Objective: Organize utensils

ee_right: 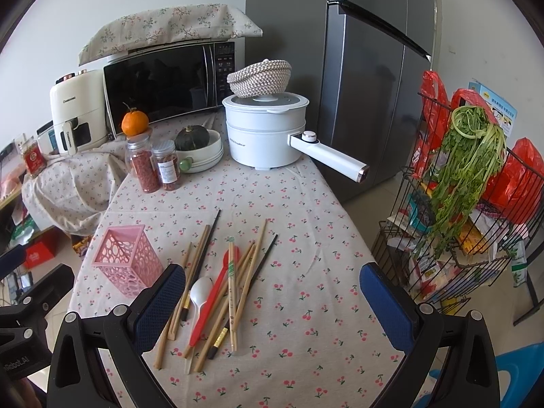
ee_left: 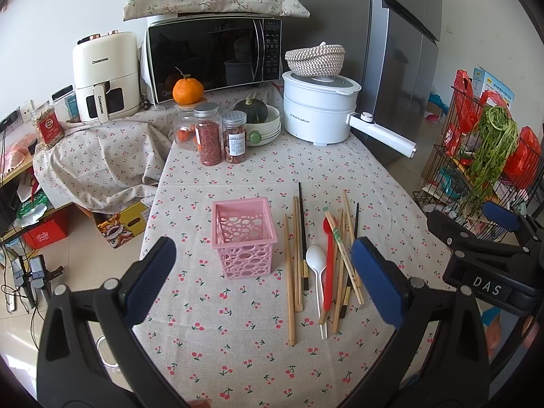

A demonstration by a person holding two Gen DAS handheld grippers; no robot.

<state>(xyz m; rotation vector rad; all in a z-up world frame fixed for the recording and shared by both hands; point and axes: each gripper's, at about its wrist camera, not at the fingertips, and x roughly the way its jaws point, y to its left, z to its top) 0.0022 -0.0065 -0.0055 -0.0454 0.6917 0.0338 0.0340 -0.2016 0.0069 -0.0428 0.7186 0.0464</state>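
Observation:
A pink perforated holder stands upright and empty on the cherry-print tablecloth; it also shows in the right wrist view. To its right lies a loose pile of wooden chopsticks, black chopsticks, a white spoon and a red spoon. The pile shows in the right wrist view too: wooden chopsticks, white spoon, red spoon. My left gripper is open and empty above the table's near part. My right gripper is open and empty over the pile's right side.
At the table's back stand a white electric pot with a woven basket on it, jars, a bowl with a squash, a microwave and an air fryer. A wire rack with greens stands right of the table, beside a grey fridge.

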